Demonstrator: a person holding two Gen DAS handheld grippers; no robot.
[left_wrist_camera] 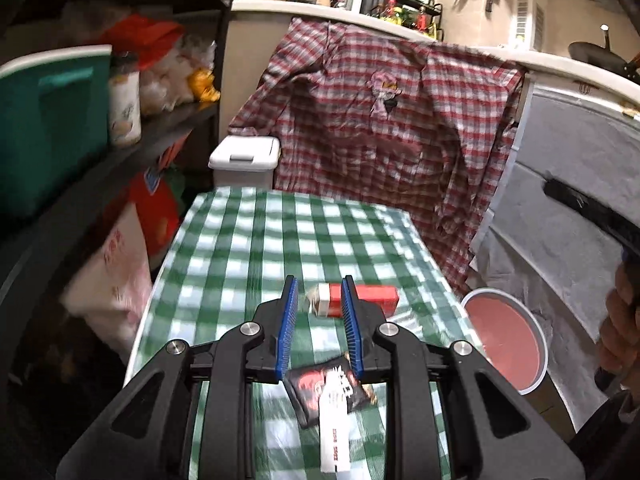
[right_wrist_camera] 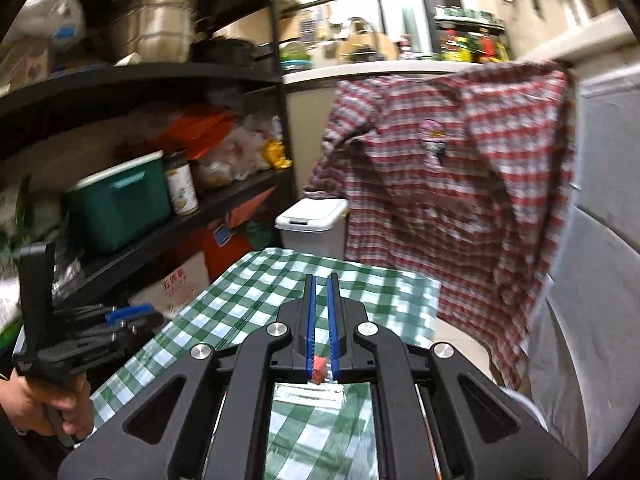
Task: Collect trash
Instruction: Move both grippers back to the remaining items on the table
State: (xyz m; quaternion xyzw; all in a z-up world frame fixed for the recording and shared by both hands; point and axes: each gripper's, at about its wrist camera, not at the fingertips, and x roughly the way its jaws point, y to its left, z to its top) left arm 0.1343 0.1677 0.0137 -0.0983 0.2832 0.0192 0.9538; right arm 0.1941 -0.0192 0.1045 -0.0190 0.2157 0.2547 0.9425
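Observation:
My left gripper (left_wrist_camera: 318,300) hovers over the green-checked table (left_wrist_camera: 240,248). A black and red snack wrapper (left_wrist_camera: 320,388) with a white strip hangs sharp under the base of its blue pads, pinched there. A red and white carton (left_wrist_camera: 360,300) lies on the cloth just past the fingertips. A bin with a pink liner (left_wrist_camera: 504,340) stands off the table's right edge. My right gripper (right_wrist_camera: 321,280) is shut, with a silver foil wrapper (right_wrist_camera: 308,394) and its red scrap caught low between the pads.
A dark shelf rack (left_wrist_camera: 120,168) with a teal box (left_wrist_camera: 52,128) runs along the left. A white lidded bin (left_wrist_camera: 244,156) stands behind the table. A red plaid shirt (left_wrist_camera: 380,128) hangs from the counter. The hand (right_wrist_camera: 40,400) holding the left gripper shows at left.

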